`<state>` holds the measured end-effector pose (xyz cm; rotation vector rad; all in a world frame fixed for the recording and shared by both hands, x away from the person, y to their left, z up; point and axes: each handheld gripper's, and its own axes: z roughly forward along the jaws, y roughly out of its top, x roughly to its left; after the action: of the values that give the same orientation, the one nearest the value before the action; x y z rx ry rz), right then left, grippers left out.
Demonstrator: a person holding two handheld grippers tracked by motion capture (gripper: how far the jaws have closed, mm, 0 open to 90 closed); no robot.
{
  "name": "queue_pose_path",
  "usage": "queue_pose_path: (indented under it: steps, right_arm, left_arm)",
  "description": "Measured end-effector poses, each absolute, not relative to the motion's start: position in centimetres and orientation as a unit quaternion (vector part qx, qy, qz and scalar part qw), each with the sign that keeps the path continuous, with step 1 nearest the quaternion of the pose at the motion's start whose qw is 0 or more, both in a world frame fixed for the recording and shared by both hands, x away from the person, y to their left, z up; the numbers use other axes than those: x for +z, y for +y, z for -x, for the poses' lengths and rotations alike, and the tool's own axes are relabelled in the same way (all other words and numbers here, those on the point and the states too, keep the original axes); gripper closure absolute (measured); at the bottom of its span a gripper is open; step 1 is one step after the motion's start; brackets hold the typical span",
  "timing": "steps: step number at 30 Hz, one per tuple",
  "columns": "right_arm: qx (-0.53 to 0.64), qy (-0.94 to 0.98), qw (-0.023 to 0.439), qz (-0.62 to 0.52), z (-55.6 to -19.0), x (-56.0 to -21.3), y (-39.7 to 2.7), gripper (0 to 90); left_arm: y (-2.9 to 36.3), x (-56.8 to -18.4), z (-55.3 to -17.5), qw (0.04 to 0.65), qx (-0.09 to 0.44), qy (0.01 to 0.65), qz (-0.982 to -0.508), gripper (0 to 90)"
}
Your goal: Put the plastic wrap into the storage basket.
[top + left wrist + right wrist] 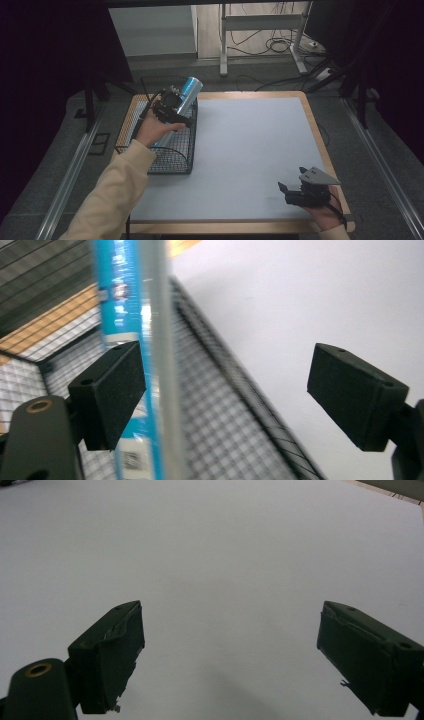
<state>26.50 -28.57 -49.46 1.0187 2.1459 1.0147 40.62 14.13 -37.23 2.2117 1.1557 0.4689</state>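
Note:
A tall blue and silver cylinder [190, 89] leans in a black wire basket [172, 155] at the table's left side, its top sticking out over the far rim. My left gripper [175, 114] hovers over the basket right beside it. In the left gripper view the jaws of the left gripper [225, 375] stand wide apart; the cylinder [117, 300] runs close along the left pad [112, 395], and nothing is pinched. My right gripper [295, 192] rests low near the front right corner, and the right gripper [230, 655] is open over the bare white mat [225, 555].
The white mat [250, 150] covers most of the wooden table [315, 130]. The basket's mesh wall [225, 430] lies below the left jaws. Beyond the table are a metal desk frame [223, 45] and cables on the floor.

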Motion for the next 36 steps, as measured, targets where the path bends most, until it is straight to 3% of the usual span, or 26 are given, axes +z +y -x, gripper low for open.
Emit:
queue_pose_path:
  steps: [9,19,36]
  right_arm:
    - [0.377,0.799,0.274,-0.380,-26.4,-49.4,-28.5,11.9]
    - [0.376,0.799,0.275,-0.380,-26.4,-49.5,-28.6,11.9]
    - [0.373,0.800,0.275,-0.381,-26.4,-49.6,-28.5,11.9]
  left_arm:
    - [11.8,-36.3,-35.1,0.343,0.169,0.372,-0.846,15.6]
    - [8.9,-40.9,-30.2,0.367,0.110,0.326,-0.864,16.1]
    - [8.2,-45.5,-28.7,0.363,0.085,0.326,-0.869,16.7]
